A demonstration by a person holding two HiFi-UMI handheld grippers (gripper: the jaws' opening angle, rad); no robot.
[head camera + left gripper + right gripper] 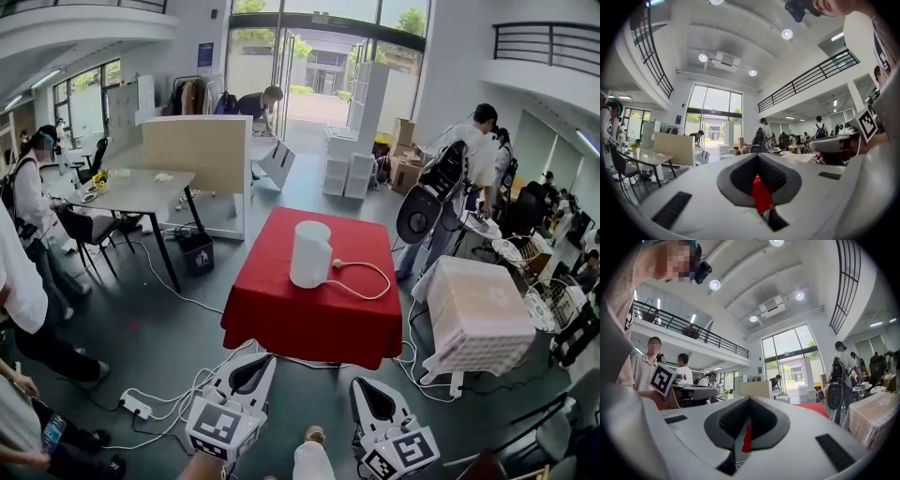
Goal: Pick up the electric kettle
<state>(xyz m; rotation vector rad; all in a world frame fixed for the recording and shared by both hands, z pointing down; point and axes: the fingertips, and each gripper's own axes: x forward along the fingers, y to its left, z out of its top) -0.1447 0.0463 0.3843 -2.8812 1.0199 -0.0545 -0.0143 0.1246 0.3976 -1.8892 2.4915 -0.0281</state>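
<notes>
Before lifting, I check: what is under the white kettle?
The kettle stands on a red cloth, its white cord beside it. The cloth hides the table; a separate base cannot be made out.

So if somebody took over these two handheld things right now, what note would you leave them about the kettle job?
Both tools are held low, short of the red table.
The left tool has its jaws shut, with nothing in them.
The right tool looks shut too, also with nothing in it.
The electric kettle is white and stands upright on the red table, with its cord looped to its right.
Done: nothing yet, the kettle is untouched.
To do: open a tool, reach in, grip the kettle and lift it, probably minding the cord.
</notes>
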